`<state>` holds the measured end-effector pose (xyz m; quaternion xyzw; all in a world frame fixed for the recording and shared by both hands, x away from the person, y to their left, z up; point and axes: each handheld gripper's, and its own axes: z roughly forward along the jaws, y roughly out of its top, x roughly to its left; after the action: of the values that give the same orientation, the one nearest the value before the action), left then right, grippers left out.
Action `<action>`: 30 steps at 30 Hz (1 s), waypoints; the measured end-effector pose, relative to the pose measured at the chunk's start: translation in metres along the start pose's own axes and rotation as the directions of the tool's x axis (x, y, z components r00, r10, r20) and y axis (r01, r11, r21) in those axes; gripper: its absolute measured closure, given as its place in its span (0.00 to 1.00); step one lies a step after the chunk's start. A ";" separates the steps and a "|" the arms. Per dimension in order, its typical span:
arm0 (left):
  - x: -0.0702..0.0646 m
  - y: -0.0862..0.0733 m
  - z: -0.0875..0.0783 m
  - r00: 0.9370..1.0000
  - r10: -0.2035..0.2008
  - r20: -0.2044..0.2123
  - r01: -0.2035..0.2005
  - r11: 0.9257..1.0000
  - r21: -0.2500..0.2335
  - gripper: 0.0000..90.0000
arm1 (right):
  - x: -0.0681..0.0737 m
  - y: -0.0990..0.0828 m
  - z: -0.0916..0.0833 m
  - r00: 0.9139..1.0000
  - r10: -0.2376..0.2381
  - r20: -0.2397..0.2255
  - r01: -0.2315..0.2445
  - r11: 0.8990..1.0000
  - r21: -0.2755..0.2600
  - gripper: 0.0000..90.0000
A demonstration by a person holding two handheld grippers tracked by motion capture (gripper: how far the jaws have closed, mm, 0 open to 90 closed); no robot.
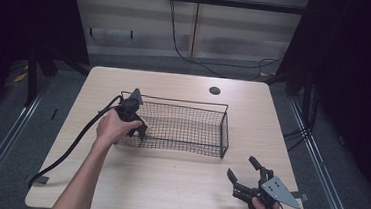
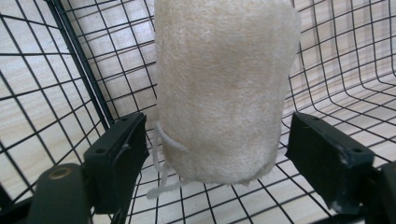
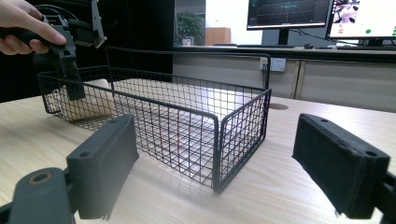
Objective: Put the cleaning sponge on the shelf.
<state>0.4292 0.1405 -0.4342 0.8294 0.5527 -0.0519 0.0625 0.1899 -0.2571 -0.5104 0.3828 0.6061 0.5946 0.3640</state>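
A black wire basket (image 1: 224,130) stands in the middle of the light wooden table (image 1: 167,183). A pale, fibrous loofah roll (image 2: 219,88) with a white loop string lies inside the basket's left end, on the mesh floor. My left gripper (image 2: 217,135) reaches down into that end with a jaw on each side of the roll and a gap at both pads, so it is open. From the right gripper view the roll (image 3: 95,105) shows through the mesh below the left gripper (image 3: 70,79). My right gripper (image 1: 241,167) rests near the table's front right corner, open with nothing between its jaws.
A round cable hole (image 1: 214,91) sits in the table behind the basket. The left gripper's black cable (image 1: 70,145) trails off the front left edge. In the right gripper view the basket's near corner (image 3: 217,154) stands a short way ahead of the jaws.
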 end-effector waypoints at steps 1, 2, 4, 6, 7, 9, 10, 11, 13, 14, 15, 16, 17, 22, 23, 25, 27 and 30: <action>0.000 0.000 0.000 1.000 0.011 -0.005 -0.011 1.000 -0.009 0.23 | 0.000 0.000 0.000 1.000 -0.001 0.000 0.001 1.000 0.000 0.15; 0.001 -0.001 0.000 1.000 0.013 -0.003 -0.013 1.000 -0.021 0.23 | 0.000 0.000 0.000 1.000 -0.001 0.000 0.001 1.000 0.000 0.15; 0.002 -0.002 -0.001 1.000 0.018 0.013 -0.018 1.000 -0.023 0.23 | 0.000 0.000 0.000 1.000 -0.001 0.000 0.001 1.000 0.000 0.15; 0.002 -0.003 -0.002 1.000 0.026 0.014 -0.026 0.999 -0.021 0.23 | 0.000 0.000 0.000 1.000 0.002 -0.001 -0.002 1.000 0.000 0.15; 0.001 -0.003 -0.002 0.999 0.025 0.022 -0.024 0.999 -0.029 0.21 | 0.000 0.000 0.000 1.000 0.000 0.000 0.000 1.000 0.001 0.15; 0.002 -0.003 -0.005 0.999 0.026 0.031 -0.024 0.999 -0.045 0.20 | 0.000 0.000 0.000 1.000 0.002 -0.001 -0.002 1.000 0.000 0.15; 0.003 -0.004 -0.006 0.999 0.026 0.037 -0.024 0.998 -0.051 0.20 | 0.000 0.000 0.000 1.000 0.002 0.000 -0.002 1.000 0.000 0.15; 0.003 -0.004 -0.007 0.999 0.025 0.033 -0.022 0.997 -0.067 0.20 | 0.000 0.000 0.000 1.000 0.002 0.000 -0.002 1.000 0.000 0.15; 0.004 -0.006 -0.012 0.999 0.017 0.039 -0.013 0.993 -0.113 0.20 | 0.000 0.000 0.000 1.000 0.000 0.000 0.000 1.000 0.000 0.15; 0.006 -0.007 -0.013 0.998 0.016 0.057 -0.009 0.992 -0.124 0.20 | 0.000 0.000 0.000 1.000 0.000 0.001 0.000 1.000 0.000 0.15; 0.007 -0.008 -0.014 0.997 0.024 0.078 -0.014 0.992 -0.128 0.20 | 0.000 0.000 0.000 1.000 0.000 0.000 0.000 1.000 0.000 0.15; 0.008 -0.009 -0.014 0.995 0.042 0.095 -0.030 0.991 -0.127 0.20 | 0.000 0.000 0.000 1.000 0.001 0.000 -0.001 1.000 0.001 0.15; 0.008 -0.010 -0.015 0.994 0.052 0.099 -0.039 0.991 -0.131 0.20 | 0.000 0.000 0.000 1.000 -0.001 0.000 0.001 1.000 0.000 0.15; 0.011 -0.014 -0.019 0.991 0.074 0.110 -0.056 0.986 -0.155 0.20 | 0.000 0.000 0.000 1.000 0.003 -0.001 -0.003 1.000 0.000 0.15; 0.012 -0.015 -0.019 0.992 0.072 0.108 -0.054 0.986 -0.158 0.20 | 0.000 0.000 0.000 1.000 0.002 0.000 -0.002 1.000 0.000 0.15; 0.013 -0.017 -0.021 0.991 0.085 0.101 -0.067 0.983 -0.170 0.20 | 0.000 0.000 0.000 1.000 0.001 0.000 -0.001 1.000 0.001 0.15; 0.012 -0.019 -0.024 0.992 0.093 0.090 -0.075 0.980 -0.184 0.22 | 0.000 0.000 0.000 1.000 0.003 -0.001 -0.003 1.000 0.001 0.15; 0.012 -0.022 -0.028 0.988 0.113 0.107 -0.087 0.973 -0.215 0.22 | 0.000 0.000 0.000 1.000 0.004 0.000 -0.004 1.000 0.000 0.15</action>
<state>0.4139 0.1638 -0.4095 0.8404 0.5079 -0.0392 0.1850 0.1901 -0.2569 -0.5103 0.3841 0.6053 0.5953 0.3629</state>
